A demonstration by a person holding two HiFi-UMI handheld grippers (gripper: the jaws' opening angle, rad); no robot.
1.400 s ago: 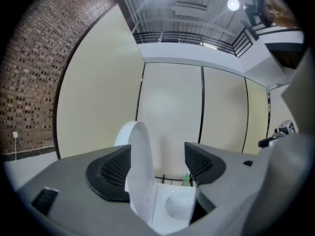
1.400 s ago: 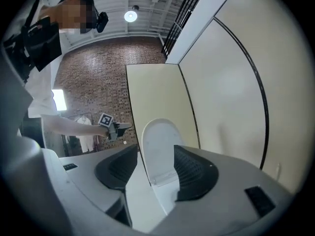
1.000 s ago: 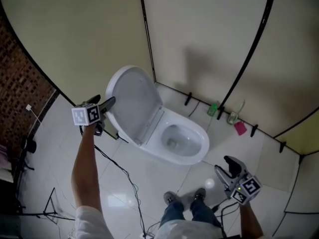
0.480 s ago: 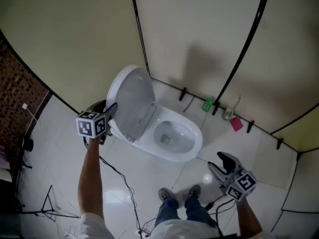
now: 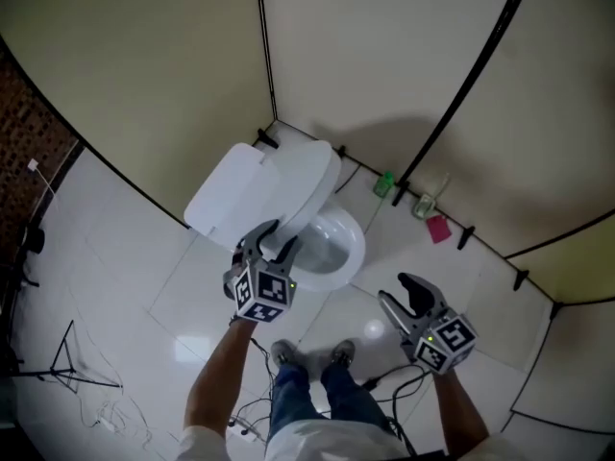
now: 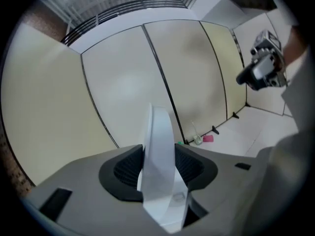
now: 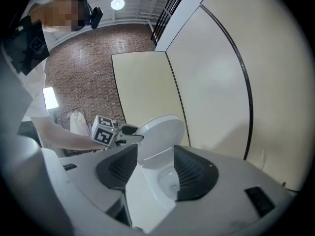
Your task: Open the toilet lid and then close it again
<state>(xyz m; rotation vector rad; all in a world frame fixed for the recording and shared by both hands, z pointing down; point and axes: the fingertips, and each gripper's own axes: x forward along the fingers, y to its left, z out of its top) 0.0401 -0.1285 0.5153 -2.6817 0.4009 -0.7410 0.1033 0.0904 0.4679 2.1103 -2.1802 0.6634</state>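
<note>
Head view: the left tool (image 5: 276, 238) has just closed its jaws on the front edge of the toilet lid (image 5: 250, 195), which slants half-raised over the bowl (image 5: 341, 243). The right tool (image 5: 402, 294) hangs beside the toilet, above the floor (image 5: 192, 296). Left gripper view: the white lid edge sits clamped between the pads. Right gripper view: jaws apart, nothing between them.
</note>
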